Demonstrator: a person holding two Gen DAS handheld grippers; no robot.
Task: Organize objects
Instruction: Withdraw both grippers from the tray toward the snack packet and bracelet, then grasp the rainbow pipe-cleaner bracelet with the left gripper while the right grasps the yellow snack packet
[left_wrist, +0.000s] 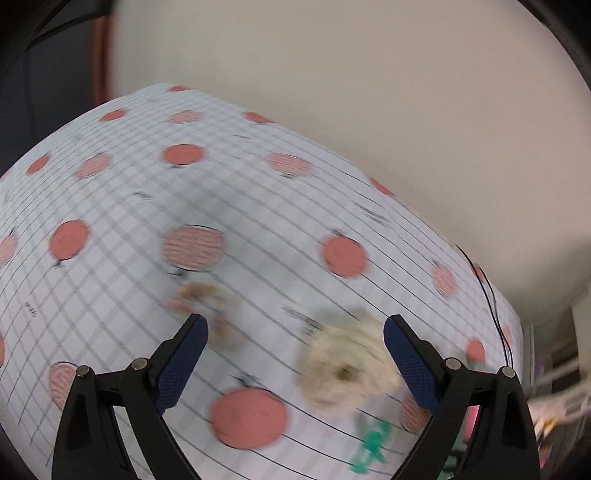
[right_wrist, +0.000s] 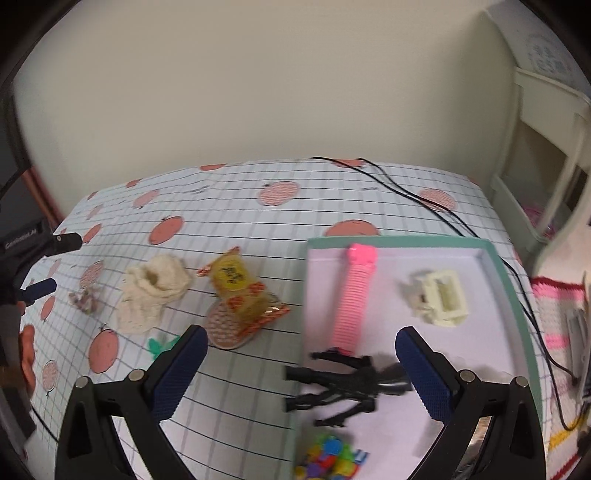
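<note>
Teal tray (right_wrist: 511, 295): one pink strap (right_wrist: 351, 295), one black figure (right_wrist: 343, 380).

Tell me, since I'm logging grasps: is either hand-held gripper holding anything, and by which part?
Nothing is held. The left hand-held gripper and the right hand-held gripper both stand open, with no object pinched between them.

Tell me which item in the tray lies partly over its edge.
The black action figure. Its legs stick out past the tray's left rim, while the pink strap and cream clip sit wholly inside.

blurred: cream sock (left_wrist: 347, 365) | green toy (left_wrist: 371, 446) | cut off: multicoloured toy (right_wrist: 330, 459)
</note>
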